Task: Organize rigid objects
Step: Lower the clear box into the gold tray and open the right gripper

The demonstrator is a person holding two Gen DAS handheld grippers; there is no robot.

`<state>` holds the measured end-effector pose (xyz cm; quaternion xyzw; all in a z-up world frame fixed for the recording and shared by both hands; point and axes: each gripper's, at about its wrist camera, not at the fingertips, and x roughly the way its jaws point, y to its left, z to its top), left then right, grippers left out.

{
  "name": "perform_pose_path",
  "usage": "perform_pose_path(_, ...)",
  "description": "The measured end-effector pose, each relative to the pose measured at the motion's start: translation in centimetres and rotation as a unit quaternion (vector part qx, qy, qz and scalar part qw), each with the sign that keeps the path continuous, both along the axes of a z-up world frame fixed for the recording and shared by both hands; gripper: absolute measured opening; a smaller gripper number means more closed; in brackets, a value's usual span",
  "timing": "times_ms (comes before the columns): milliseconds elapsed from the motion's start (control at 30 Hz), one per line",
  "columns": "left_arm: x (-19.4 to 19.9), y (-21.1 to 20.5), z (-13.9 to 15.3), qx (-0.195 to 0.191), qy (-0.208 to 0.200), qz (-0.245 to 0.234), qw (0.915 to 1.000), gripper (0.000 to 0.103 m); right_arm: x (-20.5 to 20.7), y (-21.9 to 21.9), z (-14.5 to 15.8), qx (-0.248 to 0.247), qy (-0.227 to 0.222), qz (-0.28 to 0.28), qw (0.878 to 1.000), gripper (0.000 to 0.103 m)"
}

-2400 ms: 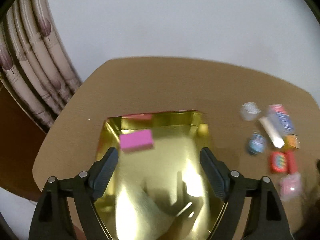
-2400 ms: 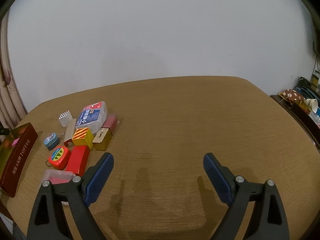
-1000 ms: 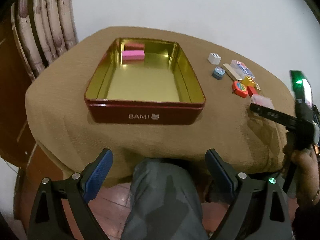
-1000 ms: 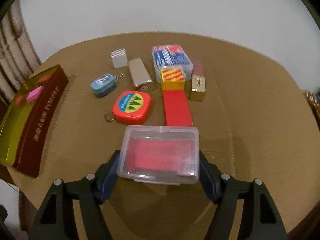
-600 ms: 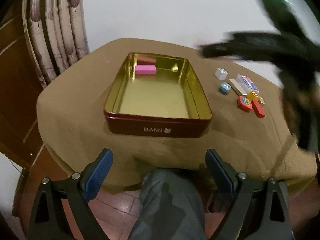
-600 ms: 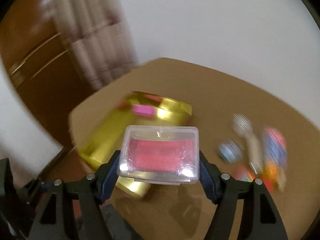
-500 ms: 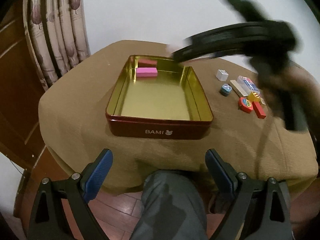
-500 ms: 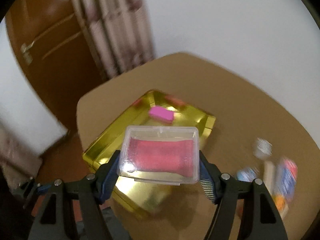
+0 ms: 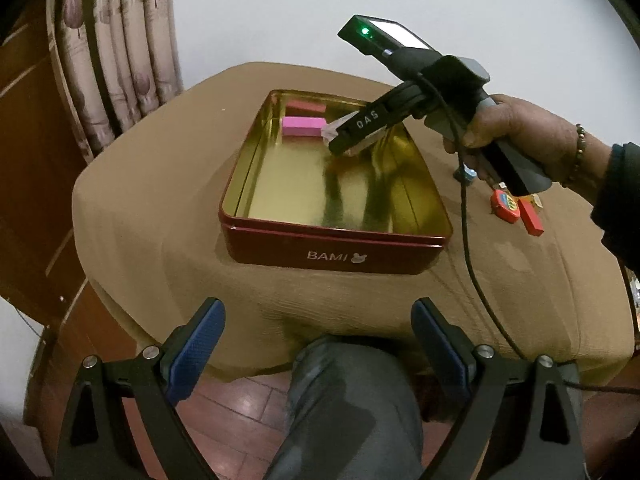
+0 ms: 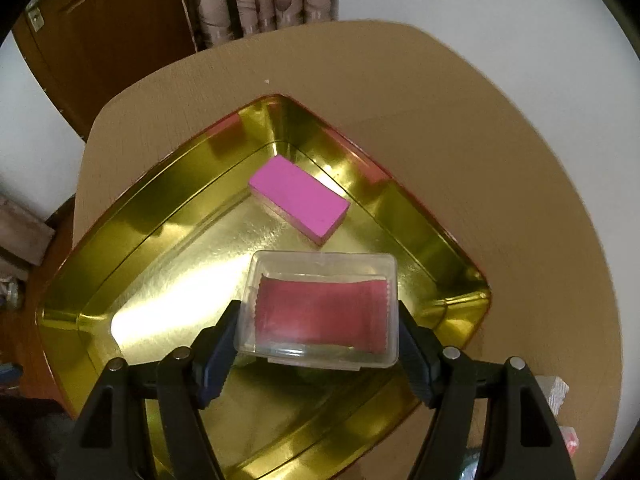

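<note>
A clear case [image 10: 320,312] is gripped by the right claw [image 10: 320,336] above the tin [image 10: 132,208], near the pink block [image 10: 298,200], while the left claw [image 9: 318,336] is held open off the desk [image 9: 160,184].

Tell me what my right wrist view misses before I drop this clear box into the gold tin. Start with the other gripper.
Observer: The left gripper is open and holds nothing. It hangs off the near edge of the table, above a knee.
Operator: Give me the box's height.
Observer: From the left wrist, the clear plastic box in the right gripper appears low inside the tin, beside the pink block. I cannot tell whether it touches the floor.
Operator: List what lies outside the tin.
Observer: A round red tape measure and a red block lie on the table right of the tin. The hand covers part of that area.
</note>
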<state>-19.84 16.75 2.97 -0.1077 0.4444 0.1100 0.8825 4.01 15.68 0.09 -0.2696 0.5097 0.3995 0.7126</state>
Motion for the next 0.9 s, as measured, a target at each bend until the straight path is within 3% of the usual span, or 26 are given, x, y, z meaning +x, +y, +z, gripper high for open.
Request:
perform_pose_path(267,-0.1,-1.0,-0.3,0.016,0.008,-0.014,0.9997,0.092,0.5,-2.6,1.1,0.053,-0.023,-0.049,0.997,0.074)
perform_pose_path(400,-0.3,-1.6,-0.2,0.025,0.007,-0.018,0.9995,0.092,0.8,-4.2,1.9,0.097,0.014,-0.06,0.993,0.076)
perform_pose_path(500,-0.4,-2.0,0.1,0.042,0.001,-0.017,0.999,0.092,0.4,-5.7,4.3,0.137,-0.011,-0.076,0.988,0.076)
perform_pose_path(567,-0.5,-2.0,0.3,0.05,-0.008,-0.016,0.9986,0.092,-0.2,-8.1,7.0,0.188,-0.02,-0.088,0.978,0.076)
perform_pose_path(700,-0.4,-2.5,0.2,0.057,-0.003,-0.02,0.9982,0.092,-1.6,-12.5,10.5,0.238,-0.045,-0.107,0.964,0.076)
perform_pose_path(800,-0.6,-2.8,0.5,0.065,-0.011,-0.023,0.9975,0.092,-3.8,-18.6,13.0,0.271,-0.109,-0.156,0.944,0.076)
perform_pose_path(900,-0.7,-3.6,1.3,0.062,-0.03,-0.032,0.9971,0.092,-7.8,-26.0,13.1,0.247,-0.212,-0.24,0.915,0.077)
